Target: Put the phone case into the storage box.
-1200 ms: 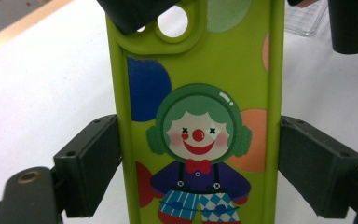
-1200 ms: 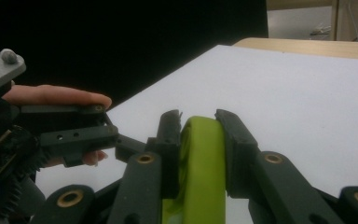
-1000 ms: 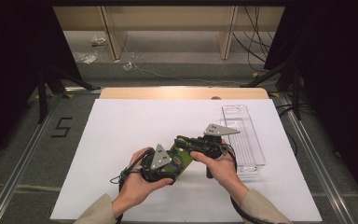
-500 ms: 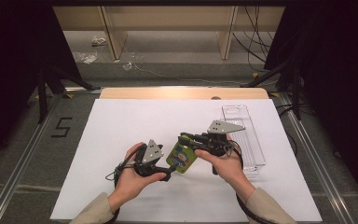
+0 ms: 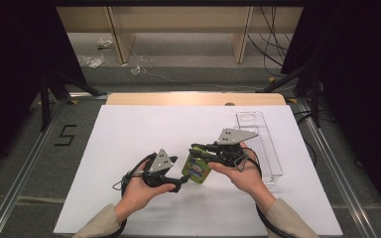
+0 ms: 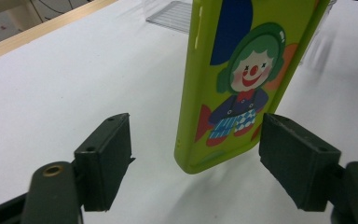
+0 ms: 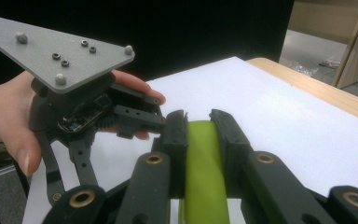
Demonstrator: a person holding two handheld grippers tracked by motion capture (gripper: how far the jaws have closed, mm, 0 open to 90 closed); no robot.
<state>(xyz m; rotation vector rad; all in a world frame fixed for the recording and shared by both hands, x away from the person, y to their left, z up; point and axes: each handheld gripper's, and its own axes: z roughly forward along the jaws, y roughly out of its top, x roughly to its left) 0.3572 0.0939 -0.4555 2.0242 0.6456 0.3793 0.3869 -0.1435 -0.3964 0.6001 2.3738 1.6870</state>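
Observation:
A lime-green phone case [image 5: 197, 171] printed with a cartoon clown hangs upright a little above the white table sheet [image 5: 129, 134]. My right gripper [image 5: 198, 152] is shut on its upper edge, and in the right gripper view the jaws [image 7: 198, 123] pinch the green edge [image 7: 206, 182]. My left gripper [image 5: 175, 177] sits just left of the case. In the left gripper view its jaws [image 6: 200, 165] stand open and have just been closing. The case's lower end [image 6: 233, 79] is between them, nearer the right pad, and neither pad presses on it.
A clear plastic tray [image 5: 263, 144] lies on the sheet to the right of the right hand. A wooden table edge [image 5: 193, 98] runs along the back. Cables trail from both grippers toward the front edge.
The left gripper has drawn back a little to the left and down from the case, which it stood against a second ago. The right gripper has stayed in place with the case.

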